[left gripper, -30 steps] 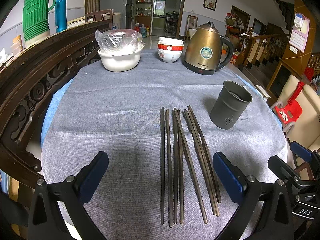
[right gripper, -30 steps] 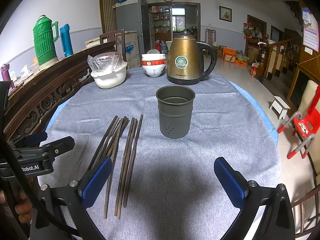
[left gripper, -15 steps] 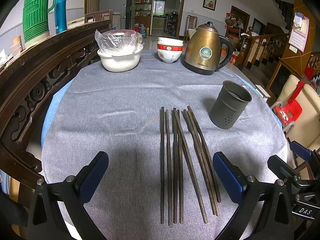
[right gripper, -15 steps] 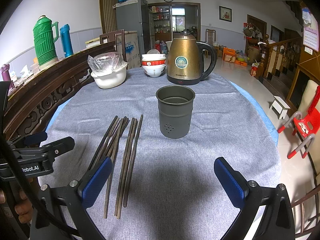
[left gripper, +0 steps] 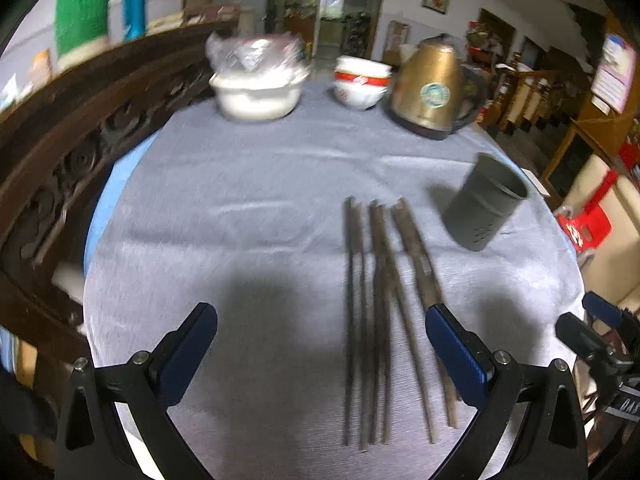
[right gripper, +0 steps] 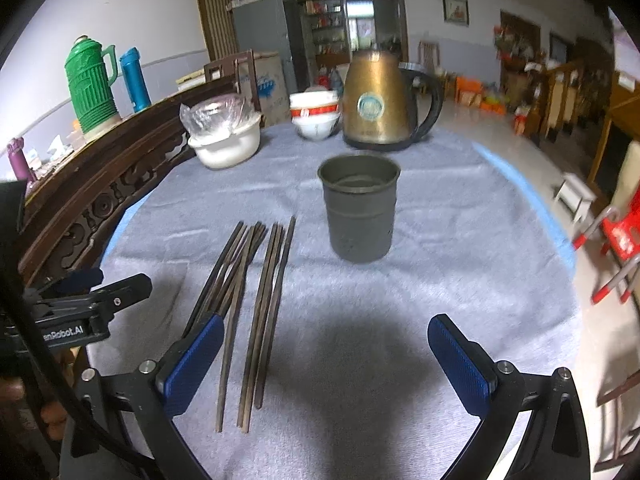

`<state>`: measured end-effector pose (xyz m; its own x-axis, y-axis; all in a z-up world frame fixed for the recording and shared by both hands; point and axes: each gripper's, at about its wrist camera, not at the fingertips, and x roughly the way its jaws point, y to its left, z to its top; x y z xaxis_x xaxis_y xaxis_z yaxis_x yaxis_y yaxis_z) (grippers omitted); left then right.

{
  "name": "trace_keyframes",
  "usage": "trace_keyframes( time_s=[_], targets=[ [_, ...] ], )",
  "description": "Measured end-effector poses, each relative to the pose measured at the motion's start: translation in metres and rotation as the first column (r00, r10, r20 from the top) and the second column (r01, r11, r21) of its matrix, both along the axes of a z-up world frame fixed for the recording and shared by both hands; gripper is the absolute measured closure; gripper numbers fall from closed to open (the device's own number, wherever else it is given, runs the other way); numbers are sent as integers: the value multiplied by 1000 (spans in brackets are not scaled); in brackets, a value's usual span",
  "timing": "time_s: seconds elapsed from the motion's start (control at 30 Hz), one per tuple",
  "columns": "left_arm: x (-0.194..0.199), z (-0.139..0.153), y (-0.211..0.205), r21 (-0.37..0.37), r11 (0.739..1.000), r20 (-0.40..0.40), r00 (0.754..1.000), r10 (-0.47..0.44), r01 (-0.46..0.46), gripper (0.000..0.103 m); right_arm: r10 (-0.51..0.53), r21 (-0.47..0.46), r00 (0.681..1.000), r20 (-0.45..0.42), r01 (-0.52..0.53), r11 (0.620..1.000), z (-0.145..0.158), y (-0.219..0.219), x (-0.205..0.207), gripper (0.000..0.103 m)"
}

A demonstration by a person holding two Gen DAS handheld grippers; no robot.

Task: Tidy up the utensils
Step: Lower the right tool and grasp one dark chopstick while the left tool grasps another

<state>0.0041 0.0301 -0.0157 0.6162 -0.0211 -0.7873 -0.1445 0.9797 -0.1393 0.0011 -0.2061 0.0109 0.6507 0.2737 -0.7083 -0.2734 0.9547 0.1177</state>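
Note:
Several dark chopsticks (left gripper: 380,312) lie side by side on the grey tablecloth (left gripper: 248,240); they also show in the right wrist view (right gripper: 252,300). A dark grey perforated holder cup (left gripper: 482,210) stands upright to their right, empty, also in the right wrist view (right gripper: 359,208). My left gripper (left gripper: 320,356) is open and empty, low over the near ends of the chopsticks. My right gripper (right gripper: 320,364) is open and empty, in front of the cup, with the chopsticks by its left finger.
At the back stand a white bowl with plastic wrap (right gripper: 226,138), stacked red-and-white bowls (right gripper: 314,116) and a brass kettle (right gripper: 380,100). A carved wooden bench back (right gripper: 100,196) runs along the left. A red chair (right gripper: 616,248) is off the right edge.
Both grippers have shifted; the left view has swung left so the chopsticks sit further right, and the right view has moved slightly right and forward. Both stay open.

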Motion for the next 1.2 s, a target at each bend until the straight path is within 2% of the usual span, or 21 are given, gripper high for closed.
trace_keyframes(
  time_s=[0.13, 0.2, 0.27, 0.3, 0.37, 0.47, 0.6, 0.7, 0.77, 0.9, 0.93, 1.0, 1.03, 1.1, 1.2],
  targets=[
    [3, -18, 26, -29, 998, -69, 996, 60, -62, 0, 23, 30, 994, -107, -20, 999, -13, 0, 25, 0],
    [4, -24, 32, -43, 996, -90, 993, 72, -77, 1, 53, 62, 984, -169, -43, 997, -22, 6, 40, 7],
    [4, -28, 34, -44, 996, -104, 991, 78, -83, 4, 73, 44, 970, -233, -65, 997, -32, 21, 56, 22],
    [5, -30, 35, -47, 996, -112, 991, 76, -82, 5, 76, 35, 966, -248, -70, 997, -37, 27, 62, 26],
    [8, -32, 34, -54, 996, -120, 991, 62, -69, 6, 69, 20, 954, -292, -66, 998, -49, 39, 77, 46],
    [12, -34, 32, -58, 998, -132, 991, 32, -40, 7, 65, 29, 933, -354, -59, 998, -64, 54, 96, 61],
    [24, -36, 27, -67, 998, -164, 986, -20, 9, 12, 61, 6, 906, -418, -64, 998, -75, 68, 112, 64],
    [34, -39, 22, -74, 997, -198, 979, -49, 35, 18, 66, -3, 894, -444, -75, 997, -82, 75, 118, 71],
    [38, -40, 22, -86, 995, -220, 974, -60, 42, 19, 69, -16, 889, -453, -86, 996, -82, 78, 120, 83],
    [53, -40, 15, -98, 993, -243, 966, -94, 72, 19, 73, -17, 876, -476, -93, 996, -87, 69, 122, 84],
    [58, -40, 12, -95, 992, -254, 962, -100, 78, 19, 72, -12, 873, -483, -89, 996, -89, 64, 122, 88],
    [67, -42, 8, -105, 990, -278, 953, -116, 90, 20, 66, -22, 870, -488, -88, 996, -89, 58, 122, 89],
    [71, -44, 7, -105, 990, -294, 948, -119, 92, 23, 71, -24, 869, -491, -95, 995, -90, 56, 121, 89],
    [81, -48, 3, -106, 990, -335, 933, -128, 98, 36, 83, -18, 865, -495, -105, 994, -91, 52, 121, 91],
    [93, -56, -4, -107, 990, -393, 910, -130, 95, 41, 99, -12, 865, -493, -120, 993, -91, 49, 121, 91]
  ],
)
